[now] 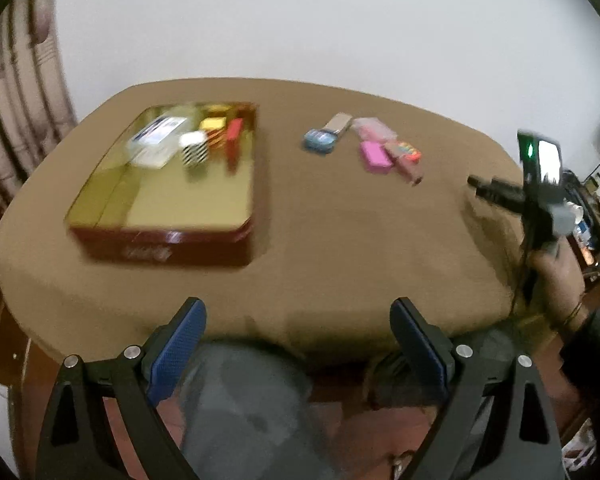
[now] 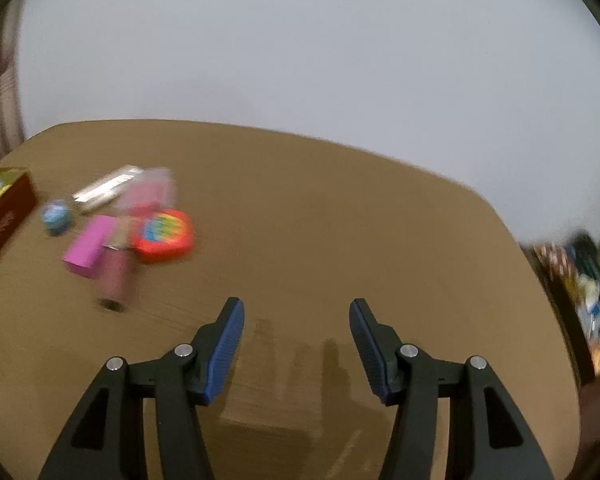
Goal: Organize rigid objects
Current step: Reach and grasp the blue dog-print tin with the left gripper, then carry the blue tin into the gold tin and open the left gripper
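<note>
A tin box point(image 1: 112, 200) with red sides and a gold inside stands on the left of the brown table; its side also shows at the left edge of the right wrist view, tin box point(image 2: 4, 216). In it lie a clear case point(image 1: 156, 140), a striped box point(image 1: 194, 152), a yellow piece and a red piece. Loose on the cloth are a blue round item point(image 2: 56, 214), a silver bar point(image 2: 108, 188), a magenta box point(image 2: 88, 246), a rainbow pop toy point(image 2: 164, 234) and a mauve tube point(image 2: 116, 276). My left gripper point(image 1: 298, 312) is open and empty at the near edge. My right gripper point(image 2: 296, 308) is open over bare cloth, right of the pile.
The table point(image 1: 340, 240) has rounded corners and a white wall behind it. A person's hand point(image 1: 556, 272) holds the right gripper at the table's right side. Grey-clad legs point(image 1: 240, 400) sit below the near edge. Cluttered shelves point(image 2: 588, 304) stand at far right.
</note>
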The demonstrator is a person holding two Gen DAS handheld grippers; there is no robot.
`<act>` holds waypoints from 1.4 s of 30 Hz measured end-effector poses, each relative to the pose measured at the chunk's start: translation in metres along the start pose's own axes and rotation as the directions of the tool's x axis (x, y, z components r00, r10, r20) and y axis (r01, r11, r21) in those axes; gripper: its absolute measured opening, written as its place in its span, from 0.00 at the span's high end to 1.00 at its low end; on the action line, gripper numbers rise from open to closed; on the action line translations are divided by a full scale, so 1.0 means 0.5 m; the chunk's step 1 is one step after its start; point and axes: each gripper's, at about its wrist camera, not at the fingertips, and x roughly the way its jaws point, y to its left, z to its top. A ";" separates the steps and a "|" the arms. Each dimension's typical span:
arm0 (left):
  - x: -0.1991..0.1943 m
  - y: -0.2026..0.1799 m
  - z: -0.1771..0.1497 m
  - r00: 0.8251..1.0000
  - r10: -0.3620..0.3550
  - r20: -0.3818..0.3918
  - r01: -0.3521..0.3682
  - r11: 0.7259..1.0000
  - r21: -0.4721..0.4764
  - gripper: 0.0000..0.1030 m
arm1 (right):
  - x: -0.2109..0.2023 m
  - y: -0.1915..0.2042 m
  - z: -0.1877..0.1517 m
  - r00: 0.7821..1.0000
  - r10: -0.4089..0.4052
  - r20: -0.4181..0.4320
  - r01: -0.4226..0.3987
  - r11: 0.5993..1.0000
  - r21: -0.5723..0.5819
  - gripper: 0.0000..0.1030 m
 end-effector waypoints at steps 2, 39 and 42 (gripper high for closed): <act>0.013 -0.020 0.053 1.000 -0.020 0.012 0.020 1.000 -0.015 0.12 | 0.014 -0.040 0.004 0.998 0.059 -0.023 -0.056 0.994 0.089 0.45; 0.467 0.001 0.378 0.930 0.165 -0.329 -0.299 0.860 -0.413 0.62 | -0.043 -0.122 -0.018 0.953 0.296 0.071 -0.304 0.930 0.207 0.40; 0.467 -0.003 0.378 0.927 0.181 -0.328 -0.305 0.874 -0.379 0.71 | -0.046 -0.125 -0.018 0.953 0.296 0.069 -0.304 0.929 0.210 0.40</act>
